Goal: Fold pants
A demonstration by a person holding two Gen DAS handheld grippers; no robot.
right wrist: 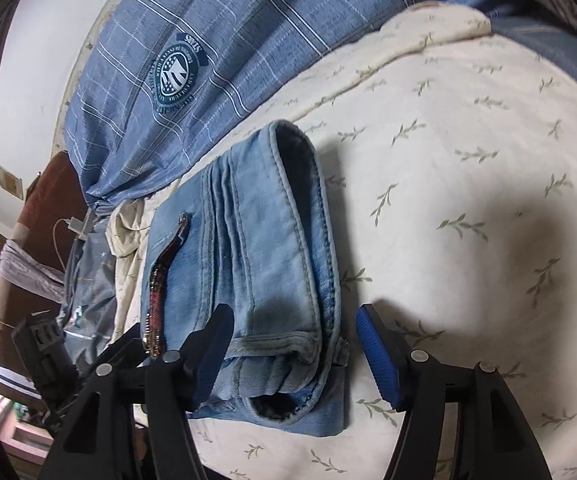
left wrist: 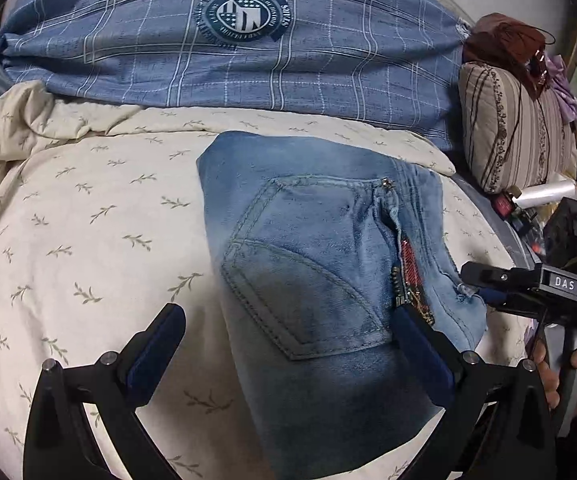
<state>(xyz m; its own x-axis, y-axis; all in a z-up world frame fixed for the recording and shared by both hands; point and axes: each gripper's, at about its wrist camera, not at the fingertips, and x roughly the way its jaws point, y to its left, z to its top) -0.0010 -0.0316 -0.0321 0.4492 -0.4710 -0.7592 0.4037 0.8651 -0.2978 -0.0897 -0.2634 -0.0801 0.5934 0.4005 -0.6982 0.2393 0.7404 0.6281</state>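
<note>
Two views show one folded pair of faded light-blue denim pants (left wrist: pixel 320 264) lying on a bed covered by a cream sheet printed with small green sprigs (left wrist: pixel 88 220).

In the left wrist view the pants fill the centre and lower middle of the frame, back pocket uppermost, a strip of red beaded trim beside it. The left gripper (left wrist: pixel 284 360) sits at the bottom edge with its jaws wide apart: the left pad is over bare sheet, the right pad is at the pants near the trim, and nothing is pinched. At the right edge the right gripper (left wrist: pixel 484 284) reaches toward the pants' frayed corner, a hand (left wrist: pixel 568 372) below it. A blue plaid quilt with a round dark crest (left wrist: pixel 240 40) spans the top, and a striped beige cushion (left wrist: pixel 516 128) stands upper right.

In the right wrist view the pants (right wrist: pixel 264 264) run from centre to bottom, layered edges showing. The right gripper (right wrist: pixel 292 356) straddles the near end, jaws open; the left pad seems to brush the denim, though contact is unclear. The quilt (right wrist: pixel 208 40) crosses the upper left.
</note>
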